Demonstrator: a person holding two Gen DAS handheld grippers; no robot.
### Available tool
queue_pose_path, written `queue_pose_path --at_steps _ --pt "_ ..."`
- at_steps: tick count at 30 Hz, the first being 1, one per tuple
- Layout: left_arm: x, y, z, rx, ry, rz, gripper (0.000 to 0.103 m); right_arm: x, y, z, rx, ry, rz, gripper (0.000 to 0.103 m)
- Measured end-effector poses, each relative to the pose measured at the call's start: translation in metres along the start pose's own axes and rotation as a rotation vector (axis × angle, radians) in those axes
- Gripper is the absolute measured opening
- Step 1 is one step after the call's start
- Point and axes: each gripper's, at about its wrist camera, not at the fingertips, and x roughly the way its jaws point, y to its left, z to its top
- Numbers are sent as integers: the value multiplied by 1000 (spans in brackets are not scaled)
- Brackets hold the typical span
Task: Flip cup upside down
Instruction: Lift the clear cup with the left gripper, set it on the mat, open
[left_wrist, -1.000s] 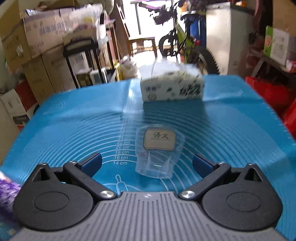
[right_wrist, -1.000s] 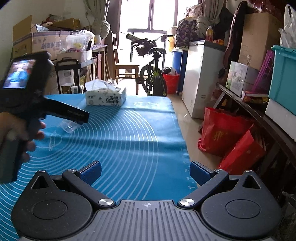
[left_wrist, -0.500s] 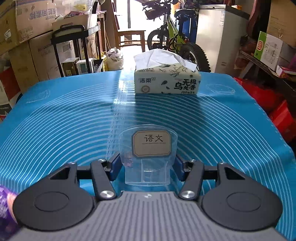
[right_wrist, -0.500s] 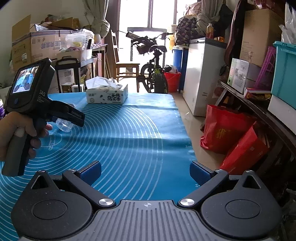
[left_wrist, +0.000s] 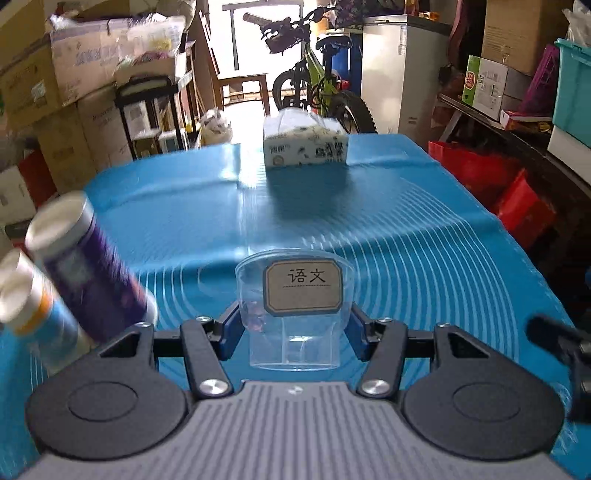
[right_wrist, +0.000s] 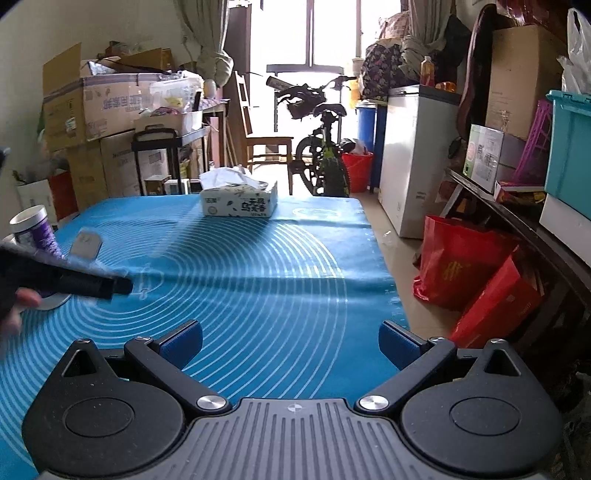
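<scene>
A clear plastic cup (left_wrist: 295, 317) with a beige label sits between the blue pads of my left gripper (left_wrist: 293, 332), which is shut on its sides. The cup's open mouth faces away from the camera. It hangs above the blue mat (left_wrist: 406, 240). In the right wrist view the left gripper (right_wrist: 110, 286) is a dark blur at the far left, and the cup's label (right_wrist: 85, 242) shows above it. My right gripper (right_wrist: 290, 341) is open and empty over the mat's near right part.
A tissue box (left_wrist: 306, 146) stands at the mat's far end. Two cylindrical canisters, one purple (left_wrist: 92, 273) and one blue-orange (left_wrist: 33, 314), stand at the left. Boxes, a bicycle and red bags surround the table.
My left gripper closed on the cup, then lifted it and swung, so the canisters came into view at the left. The right gripper stayed nearly still.
</scene>
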Motion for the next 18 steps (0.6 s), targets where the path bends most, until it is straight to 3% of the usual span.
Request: queue_pose_path --at_steps 6,14,16,18 --pt "2 5 -26 -71 46 16 59 -11 9 -1 -18 6 2 103" --pt "14 7 -42 -48 69 32 60 -10 16 -7 -35 38 -6 103" --pt "15 6 -46 -37 62 48 65 -9 19 -8 -44 45 -4 103" --pt "15 4 -48 -13 53 73 81 -7 20 -10 -52 56 -5 103"
